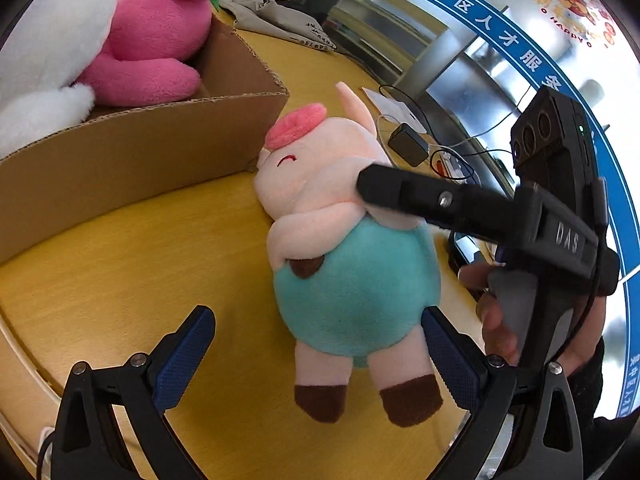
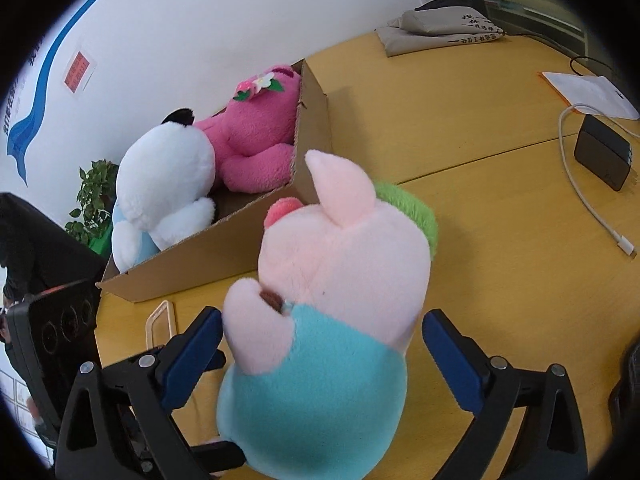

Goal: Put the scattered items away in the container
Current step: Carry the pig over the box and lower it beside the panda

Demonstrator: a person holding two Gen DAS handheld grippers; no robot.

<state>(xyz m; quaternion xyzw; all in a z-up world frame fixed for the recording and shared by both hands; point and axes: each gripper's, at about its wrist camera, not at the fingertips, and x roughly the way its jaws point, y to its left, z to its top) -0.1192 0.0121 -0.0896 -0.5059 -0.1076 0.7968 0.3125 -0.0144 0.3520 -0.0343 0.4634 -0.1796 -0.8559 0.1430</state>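
A plush pig (image 1: 344,248) in a teal shirt lies on the yellow table next to the cardboard box (image 1: 132,156). My right gripper (image 2: 320,356) is open with its blue pads either side of the pig (image 2: 332,320); one of its fingers (image 1: 404,192) presses on the pig's neck in the left wrist view. My left gripper (image 1: 316,356) is open, with the pig's legs between its pads. The box (image 2: 248,248) holds a pink plush (image 2: 256,140) and a white plush (image 2: 168,184). A green plush (image 2: 412,208) peeks out behind the pig's head.
A grey folded bag (image 2: 436,32), a black charger block (image 2: 604,156) with a white cable (image 2: 588,200), and white paper (image 2: 592,88) lie on the far side of the table. A loose rubber band (image 2: 160,320) lies near the box's front corner.
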